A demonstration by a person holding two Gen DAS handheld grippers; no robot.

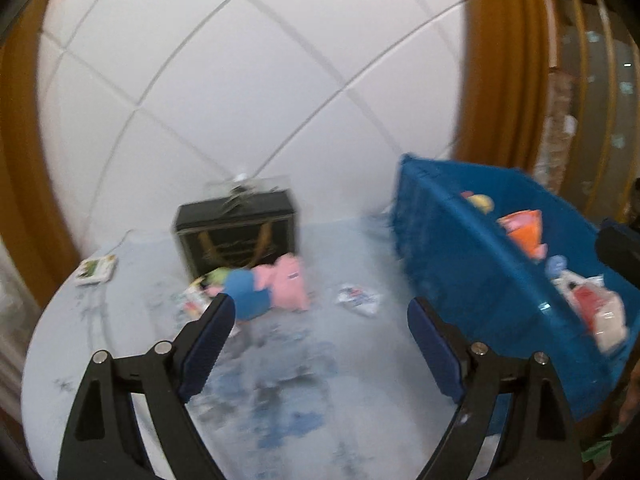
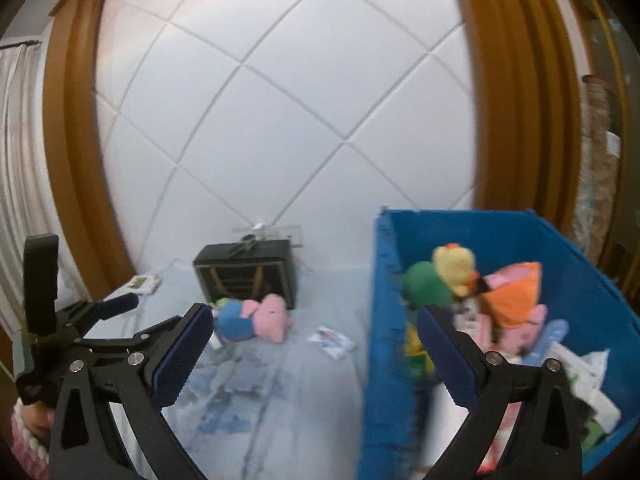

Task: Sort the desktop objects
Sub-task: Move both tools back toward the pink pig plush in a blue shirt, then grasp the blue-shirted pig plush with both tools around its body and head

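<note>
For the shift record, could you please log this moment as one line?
left gripper: open, empty | right gripper: open, empty | pink plush: on table | blue bin: part filled

White quilted wall panel point(image 2: 280, 120), brown wooden frame point(image 2: 76, 160)

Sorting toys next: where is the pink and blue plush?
The plush lies on the table, just before the black box, left of the blue bin.

Both the left gripper point(image 1: 320, 312) and right gripper point(image 2: 314, 318) hang tilted downward, jaws spread wide, empty.
</note>
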